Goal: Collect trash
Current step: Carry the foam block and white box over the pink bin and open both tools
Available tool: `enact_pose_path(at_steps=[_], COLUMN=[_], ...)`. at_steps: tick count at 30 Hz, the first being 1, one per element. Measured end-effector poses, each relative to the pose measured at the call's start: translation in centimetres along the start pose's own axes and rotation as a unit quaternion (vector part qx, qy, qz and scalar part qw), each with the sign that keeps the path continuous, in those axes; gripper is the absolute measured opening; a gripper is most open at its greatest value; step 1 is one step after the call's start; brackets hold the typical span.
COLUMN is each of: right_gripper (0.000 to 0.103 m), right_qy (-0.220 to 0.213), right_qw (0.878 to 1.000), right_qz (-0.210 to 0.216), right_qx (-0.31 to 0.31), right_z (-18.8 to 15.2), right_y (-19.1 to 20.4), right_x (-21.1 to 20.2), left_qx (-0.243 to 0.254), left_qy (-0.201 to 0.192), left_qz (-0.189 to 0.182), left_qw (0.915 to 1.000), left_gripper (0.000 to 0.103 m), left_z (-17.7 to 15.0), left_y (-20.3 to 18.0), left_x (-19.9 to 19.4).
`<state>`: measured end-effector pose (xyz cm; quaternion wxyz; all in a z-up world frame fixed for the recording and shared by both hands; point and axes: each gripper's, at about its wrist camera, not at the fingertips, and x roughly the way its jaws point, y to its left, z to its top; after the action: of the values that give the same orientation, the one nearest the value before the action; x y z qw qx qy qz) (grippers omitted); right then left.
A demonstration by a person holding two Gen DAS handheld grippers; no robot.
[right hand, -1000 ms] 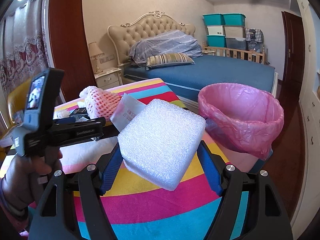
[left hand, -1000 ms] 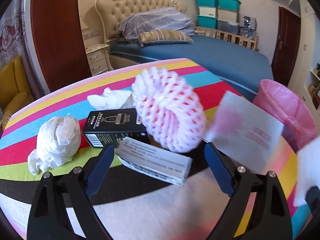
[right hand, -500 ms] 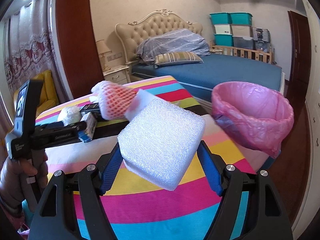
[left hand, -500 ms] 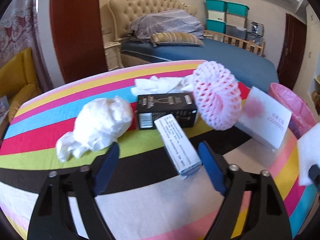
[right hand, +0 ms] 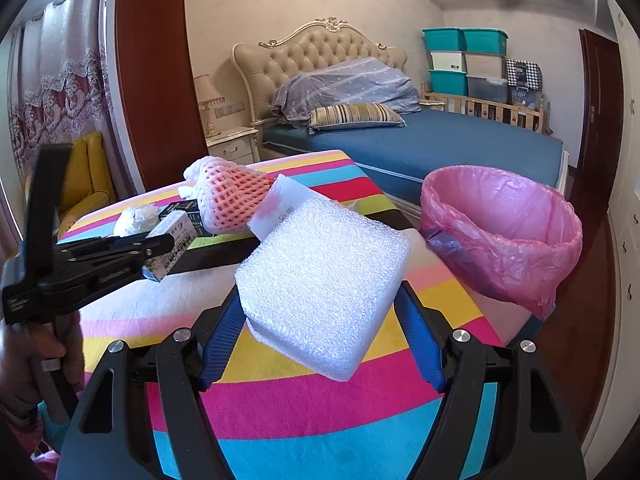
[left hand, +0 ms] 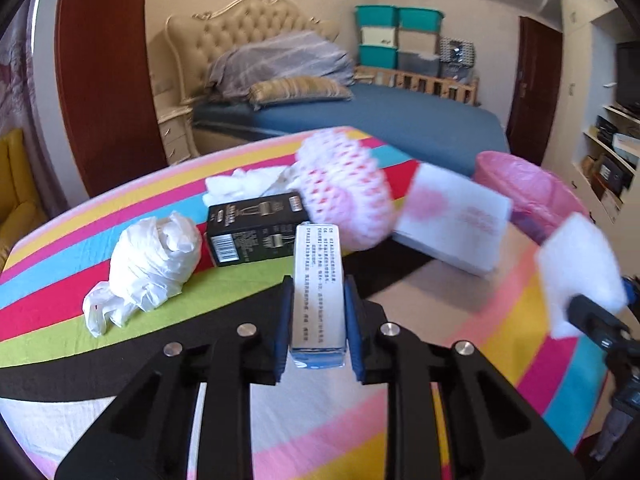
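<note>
Small white-and-blue carton (left hand: 318, 292) sits between the left gripper (left hand: 318, 312) fingers; jaws have just been closing and the blue pads now press both long sides, so it reads as gripped. Whether it has lifted clear of the counter (left hand: 240, 412) can't be told. White foam block (right hand: 320, 292) is clamped in the right gripper (right hand: 320, 320), jaws about half open around it, held above the striped counter and short of the pink-lined bin (right hand: 500, 240).

Progress: two items in hand, none seen dropped. The bin's visible interior looks bare, but its bottom is out of sight. Left on the counter: crumpled white plastic bag (left hand: 152, 260), black box (left hand: 256, 228) touching the carton's far end, pink foam fruit net (left hand: 344, 192) behind it, crumpled tissue (left hand: 244, 182) further back, white card or flat box with pink print (left hand: 452, 220) leaning near the net. So most of the job remains: drop both, then several more trips, judging by the pile.

Hard to read: left view is motion-blurred on the right side, so net, card and bin edges smear. Print on the carton is illegible. The person's left hand (right hand: 36, 356) is cut off at the frame edge. The bin's base and what it stands on are hidden behind the counter edge.
</note>
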<state>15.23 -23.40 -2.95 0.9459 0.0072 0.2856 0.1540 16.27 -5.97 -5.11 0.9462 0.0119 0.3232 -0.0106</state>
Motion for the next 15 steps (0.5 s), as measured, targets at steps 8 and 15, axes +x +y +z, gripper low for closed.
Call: enact_pose_path(at_steps=[8, 15], right_gripper=[0.071, 0.071], right_qy=[-0.008, -0.022], right_qw=[1.000, 1.000], right_qz=[-0.011, -0.020], right_qx=[0.004, -0.003], right_z=[0.0, 0.2], right_y=[-0.9, -1.5], right_x=[-0.7, -1.4], left_qx=[0.020, 0.030], left_qy=[-0.048, -0.084], left_qz=[-0.036, -0.054], left_qw=[0.9980, 0.9945], left_gripper=[0.024, 0.024], left_z=[-0.7, -0.6], left_y=[-2.8, -4.0], left_x=[-3.3, -4.8])
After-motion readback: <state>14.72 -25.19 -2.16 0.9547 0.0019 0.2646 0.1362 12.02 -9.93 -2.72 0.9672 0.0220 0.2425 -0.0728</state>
